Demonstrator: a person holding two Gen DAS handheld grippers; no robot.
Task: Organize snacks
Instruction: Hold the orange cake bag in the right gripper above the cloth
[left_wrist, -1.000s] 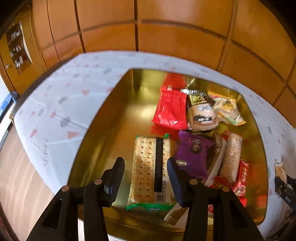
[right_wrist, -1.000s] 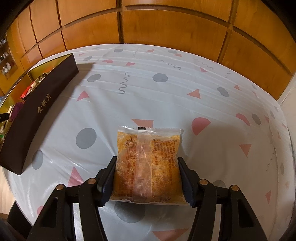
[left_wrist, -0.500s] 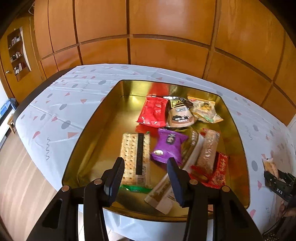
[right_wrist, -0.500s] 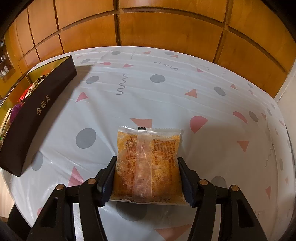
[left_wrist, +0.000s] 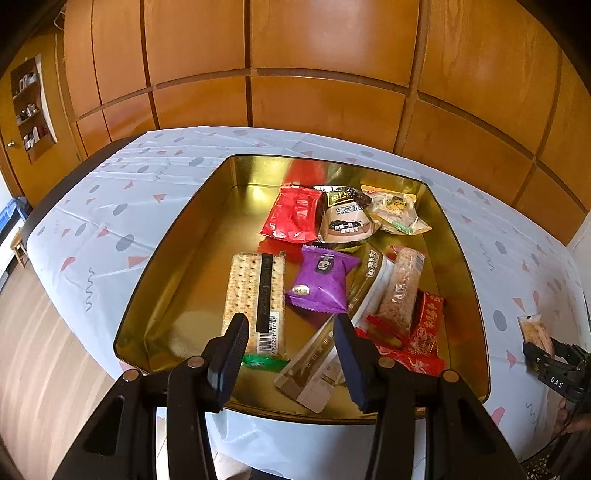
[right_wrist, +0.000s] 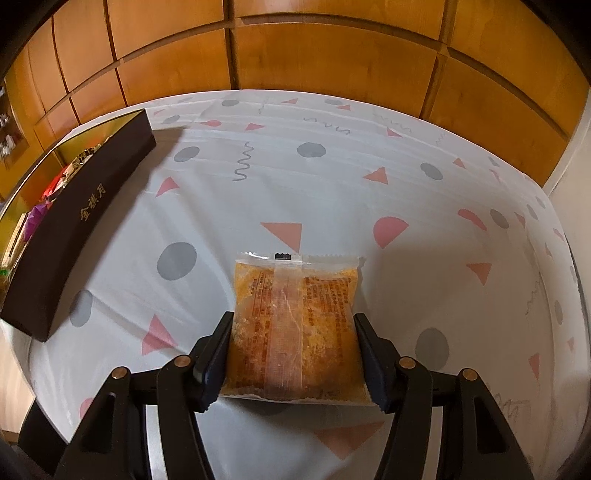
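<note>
A gold tin box (left_wrist: 173, 266) on the table holds several snacks: a cracker pack (left_wrist: 255, 295), a purple packet (left_wrist: 321, 280), a red packet (left_wrist: 291, 214) and others. My left gripper (left_wrist: 290, 345) is open and empty, held above the box's near edge. My right gripper (right_wrist: 293, 350) is shut on an orange crumbly snack packet (right_wrist: 295, 325), held just above the tablecloth. That packet and the right gripper also show at the far right of the left wrist view (left_wrist: 535, 332). The box's dark outer wall (right_wrist: 81, 218) is at the left of the right wrist view.
The table has a white cloth with pink triangles and grey dots (right_wrist: 332, 184). Wooden wall panels (left_wrist: 295, 74) stand behind it. The table's near left edge drops to a wood floor (left_wrist: 37, 350). A wall shelf (left_wrist: 31, 110) is at the far left.
My left gripper has pulled back and up from the cracker pack, so the whole box shows now. My right gripper has lifted slightly with the orange packet.
</note>
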